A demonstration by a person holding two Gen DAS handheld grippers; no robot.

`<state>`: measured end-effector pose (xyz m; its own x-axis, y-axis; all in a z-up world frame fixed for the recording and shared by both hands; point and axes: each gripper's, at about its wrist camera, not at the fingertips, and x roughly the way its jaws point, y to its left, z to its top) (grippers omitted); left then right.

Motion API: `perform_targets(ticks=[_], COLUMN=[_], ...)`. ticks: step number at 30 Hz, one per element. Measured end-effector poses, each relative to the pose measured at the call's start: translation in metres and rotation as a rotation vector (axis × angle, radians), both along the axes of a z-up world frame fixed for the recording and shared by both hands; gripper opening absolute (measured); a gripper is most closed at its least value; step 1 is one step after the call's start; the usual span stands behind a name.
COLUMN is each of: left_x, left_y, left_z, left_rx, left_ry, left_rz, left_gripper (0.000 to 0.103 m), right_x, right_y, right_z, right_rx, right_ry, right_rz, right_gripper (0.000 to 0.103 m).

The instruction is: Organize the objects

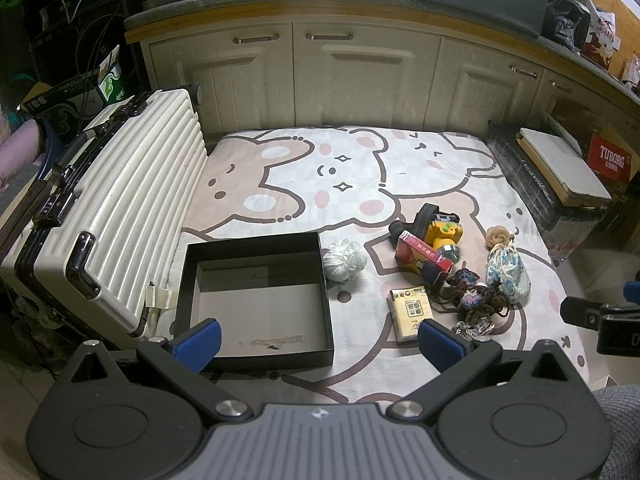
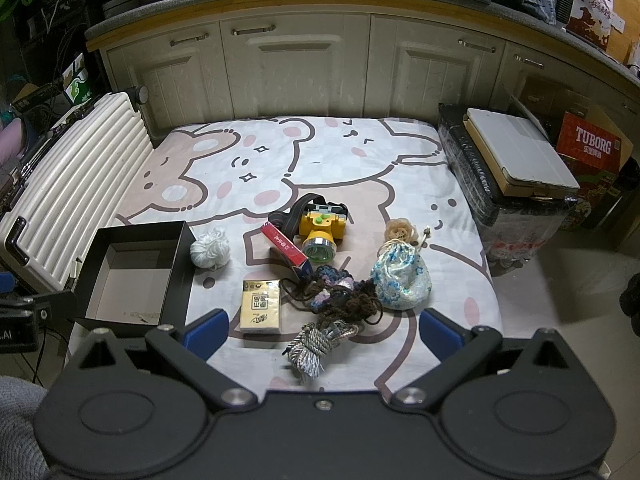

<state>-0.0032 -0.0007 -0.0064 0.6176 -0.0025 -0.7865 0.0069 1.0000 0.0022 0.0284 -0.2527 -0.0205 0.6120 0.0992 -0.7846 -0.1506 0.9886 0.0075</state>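
Centrally on the bear-print bed sheet, a yellow headlamp is seen; a red box lies at its 8 o'clock, a floral pouch at 4 o'clock. An open black box sits well apart at 9 o'clock. Left gripper and right gripper are held with jaws apart, empty.

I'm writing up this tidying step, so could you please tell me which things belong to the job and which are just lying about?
Job:
black box, empty
white yarn ball
red packet
yellow headlamp
tissue pack
crochet piece
floral pouch
grey cord

Lying about:
white suitcase
Tuborg carton
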Motion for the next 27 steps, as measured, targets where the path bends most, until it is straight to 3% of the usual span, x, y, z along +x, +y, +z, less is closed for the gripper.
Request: perform_targets(ticks=[9, 15, 27], left_x=[-0.001, 0.007, 0.037], left_y=[-0.001, -0.006, -0.033], left_z=[0.003, 0.010, 0.051], left_rx=[0.005, 0.010, 0.070], left_ry=[-0.015, -0.032, -0.212], left_rz=[-0.008, -0.040, -0.095], left_gripper=[0.103, 0.103, 0.103], right_x=[-0.001, 0.002, 0.027], right_y=[0.000, -0.006, -0.032], right_z=[0.000, 0.016, 0.042], right_rx=[0.016, 0.036, 0.083], right_ry=[-0.014, -0.056, -0.194], right_rz=[0.004, 0.011, -0.050], right_gripper=[0.103, 0.103, 0.103])
